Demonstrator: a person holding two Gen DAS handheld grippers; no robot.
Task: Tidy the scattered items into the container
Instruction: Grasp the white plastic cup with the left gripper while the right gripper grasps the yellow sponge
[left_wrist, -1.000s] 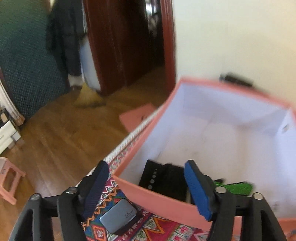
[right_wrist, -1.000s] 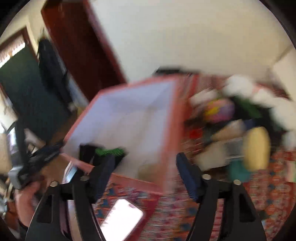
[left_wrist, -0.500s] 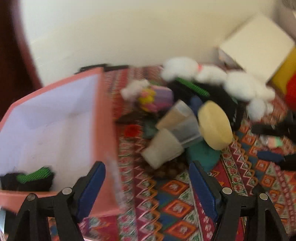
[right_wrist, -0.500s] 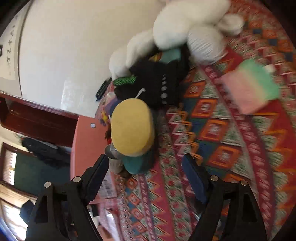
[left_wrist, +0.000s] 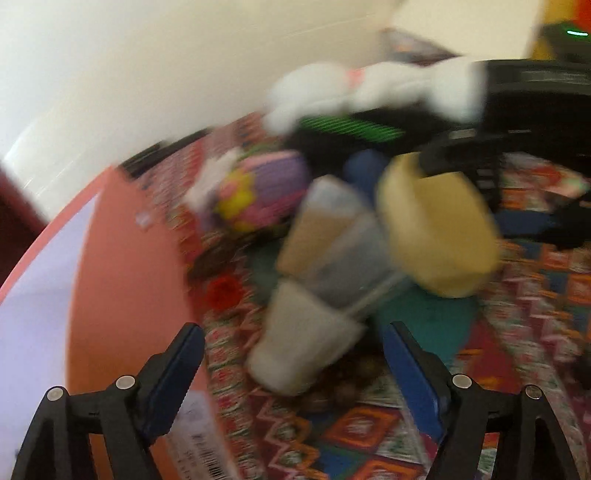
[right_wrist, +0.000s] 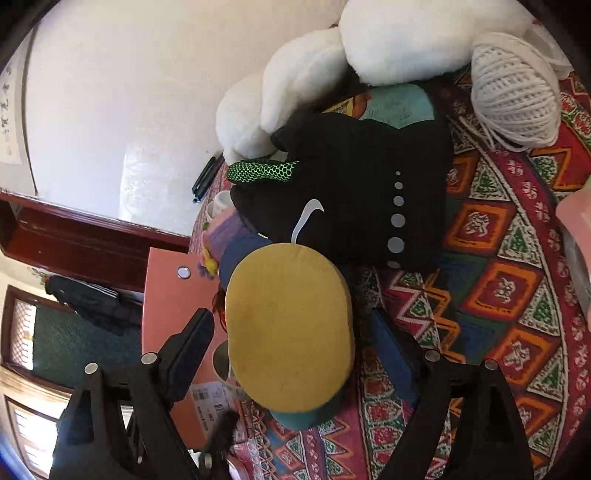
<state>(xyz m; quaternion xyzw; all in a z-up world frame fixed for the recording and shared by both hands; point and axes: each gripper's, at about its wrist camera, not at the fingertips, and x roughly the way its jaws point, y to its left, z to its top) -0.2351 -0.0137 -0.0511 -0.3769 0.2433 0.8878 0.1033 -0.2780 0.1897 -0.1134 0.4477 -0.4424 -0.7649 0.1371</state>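
Observation:
A salmon-pink box (left_wrist: 122, 277) with a white inside stands at the left of the patterned cloth. Beside it is a pile: nested cups (left_wrist: 306, 332), a yellow oval sponge (right_wrist: 288, 332) on a teal object (right_wrist: 295, 419), a purple-and-yellow toy (left_wrist: 262, 192), a black glove (right_wrist: 351, 199) with a green mesh patch, and a white plush (right_wrist: 369, 48). My left gripper (left_wrist: 290, 332) hangs just before the cups, its jaws opening, pads touching nothing. My right gripper (right_wrist: 291, 317) is open, with the sponge between its fingers and a gap on each side.
A ball of white yarn (right_wrist: 513, 96) lies at the far right, next to the plush. A pink object (right_wrist: 576, 229) sits at the right edge of the cloth. A black pen (right_wrist: 205, 177) rests by the wall. The left wrist view is blurred.
Both views have swung from the pink box over to the pile on the cloth and dropped closer. The right gripper now straddles the yellow sponge. Both pairs of jaws stand a little wider.

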